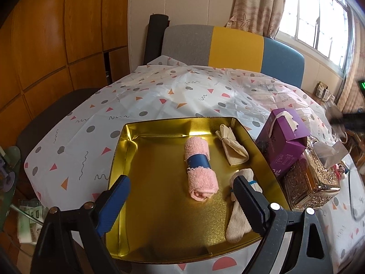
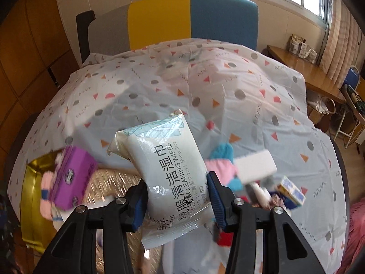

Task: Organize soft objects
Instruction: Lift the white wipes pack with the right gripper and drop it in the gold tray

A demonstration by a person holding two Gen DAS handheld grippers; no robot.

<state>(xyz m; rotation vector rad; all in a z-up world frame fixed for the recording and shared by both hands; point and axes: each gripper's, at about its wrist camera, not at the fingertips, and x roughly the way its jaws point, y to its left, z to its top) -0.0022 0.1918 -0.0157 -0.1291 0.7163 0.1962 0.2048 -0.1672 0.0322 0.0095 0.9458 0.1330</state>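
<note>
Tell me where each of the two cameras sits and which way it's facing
Left wrist: on the left claw, angled down into the gold tray with the pink towel roll; its own open blue-padded fingers show.
Right wrist: on the right claw, looking down across the table; its fingers clamp a pack of cleaning wipes.
Shared: purple tissue box, gold tray, patterned tablecloth, tricolour chair back.

Your left black two-finger gripper with blue ribbed pads (image 1: pixel 180 202) is angled downward, jaws spread wide with nothing pinched between them. One blue pad (image 1: pixel 114 202) sits way off to the side of the other. Your right black gripper with blue pads (image 2: pixel 176 199) tilts down more steeply, jaws part-closed and clamped on a white plastic pack of cleaning wipes (image 2: pixel 167 175), pads squeezing both its sides.
</note>
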